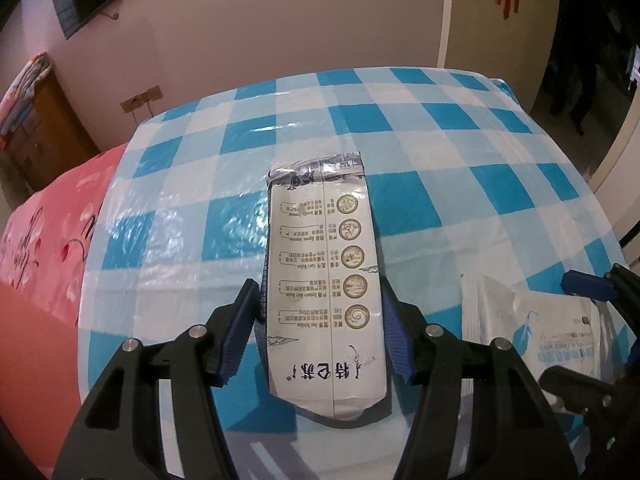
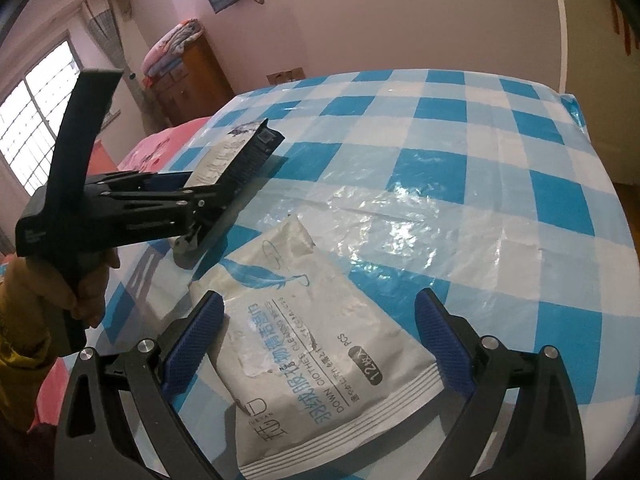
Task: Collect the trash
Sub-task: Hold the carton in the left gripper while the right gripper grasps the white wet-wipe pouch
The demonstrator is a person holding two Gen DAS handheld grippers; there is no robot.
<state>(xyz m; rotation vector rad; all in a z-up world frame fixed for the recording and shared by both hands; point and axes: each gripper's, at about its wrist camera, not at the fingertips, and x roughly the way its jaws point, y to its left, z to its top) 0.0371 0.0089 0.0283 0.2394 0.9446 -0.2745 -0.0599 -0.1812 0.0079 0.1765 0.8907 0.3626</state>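
Carton [image 1: 324, 284] is clamped in the left gripper [image 1: 320, 320], lifted off the table [image 1: 440, 152]. Wipes pack [image 2: 316, 344] is straddled by the spread right gripper [image 2: 324, 344], not yet pinched (no bin seen). Both remain uncollected.

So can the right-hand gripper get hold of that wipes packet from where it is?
Probably yes: the right gripper stands open with the wipes packet lying flat between its fingers, nothing on top, and the left gripper is busy with the milk carton.
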